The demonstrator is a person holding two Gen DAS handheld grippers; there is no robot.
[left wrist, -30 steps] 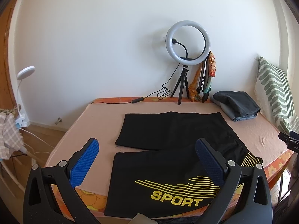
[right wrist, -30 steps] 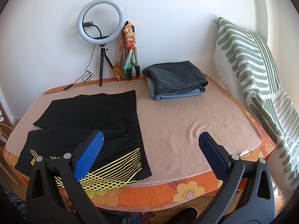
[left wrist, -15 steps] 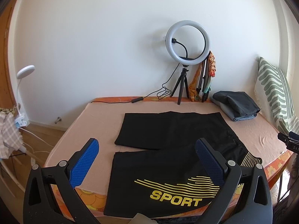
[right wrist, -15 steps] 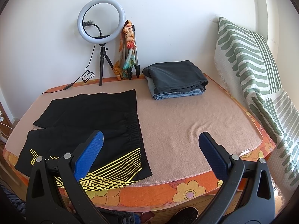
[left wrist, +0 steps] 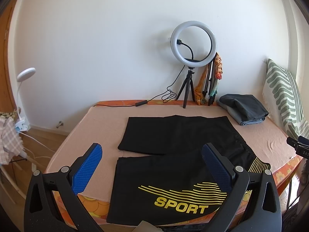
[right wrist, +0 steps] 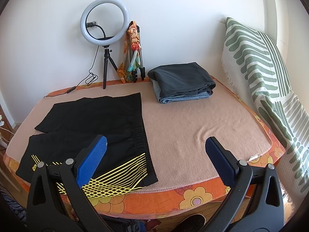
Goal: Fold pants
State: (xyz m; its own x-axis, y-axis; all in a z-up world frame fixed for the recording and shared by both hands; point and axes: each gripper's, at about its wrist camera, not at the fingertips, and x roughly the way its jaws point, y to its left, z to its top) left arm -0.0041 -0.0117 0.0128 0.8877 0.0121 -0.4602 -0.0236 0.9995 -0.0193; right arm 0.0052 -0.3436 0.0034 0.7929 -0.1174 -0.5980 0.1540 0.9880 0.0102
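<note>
Black shorts with yellow stripes and the word SPORT lie spread flat on the bed, both legs pointing left, waistband to the right. They also show in the right wrist view. My left gripper is open and empty, held above the near leg at the bed's front edge. My right gripper is open and empty, above the front edge just right of the waistband. Its tip shows at the right edge of the left wrist view.
A pink blanket covers the bed. Folded dark and denim clothes lie at the back right. A ring light on a tripod and a second tripod stand at the wall. A green striped pillow leans at the right.
Both grippers have barely moved; the left view has drifted very slightly. The shorts lie as before.
</note>
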